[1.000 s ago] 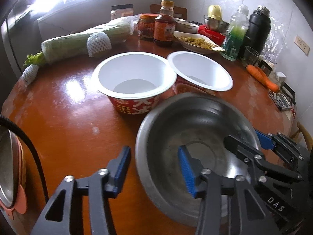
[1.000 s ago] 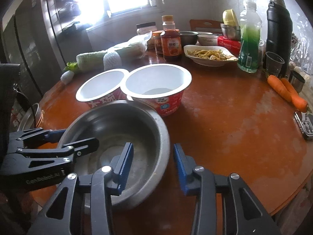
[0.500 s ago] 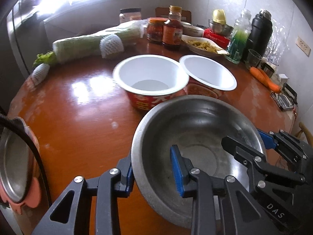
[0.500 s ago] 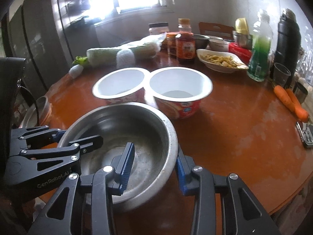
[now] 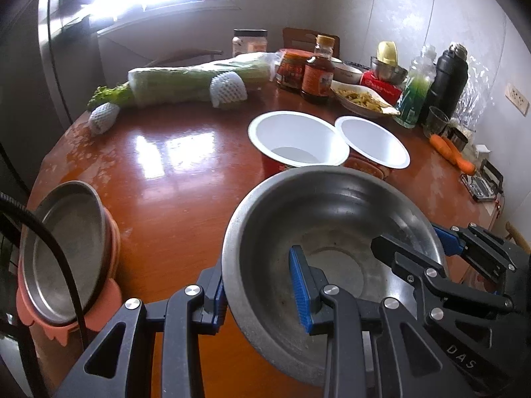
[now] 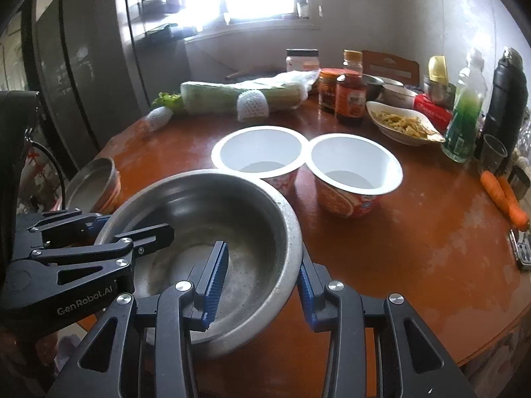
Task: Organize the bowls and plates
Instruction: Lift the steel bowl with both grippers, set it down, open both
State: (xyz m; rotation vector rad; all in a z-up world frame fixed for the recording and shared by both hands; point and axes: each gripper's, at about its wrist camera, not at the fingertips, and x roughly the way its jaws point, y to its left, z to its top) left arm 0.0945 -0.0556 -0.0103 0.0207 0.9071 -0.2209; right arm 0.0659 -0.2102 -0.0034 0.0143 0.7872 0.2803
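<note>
A large steel bowl [image 5: 332,225] [image 6: 199,205] hangs tilted just above the brown round table [image 5: 166,182] [image 6: 415,232]. My left gripper [image 5: 260,293] is shut on its near left rim, one blue pad inside and one outside. My right gripper [image 6: 260,287] is shut on the opposite rim the same way. Each gripper shows in the other's view: the right gripper [image 5: 444,248] and the left gripper [image 6: 99,229]. Behind the steel bowl stand two empty white paper bowls [image 5: 295,139] [image 5: 371,139] [image 6: 259,149] [image 6: 355,162], side by side. A smaller steel bowl [image 5: 63,242] [image 6: 89,182] in an orange holder sits at the table's left edge.
At the back lie a wrapped cabbage [image 5: 186,79], sauce jars and a bottle [image 5: 318,69], a plate of food [image 5: 361,99], a green bottle [image 5: 415,89] and a black flask [image 5: 448,76]. Carrots [image 5: 451,152] lie at the right. A black cable [image 5: 56,252] crosses the small bowl.
Both grippers closed on the steel bowl's rim and raised it off the table. It has come back from the paper bowls, towards the small steel bowl, which has come into view.
</note>
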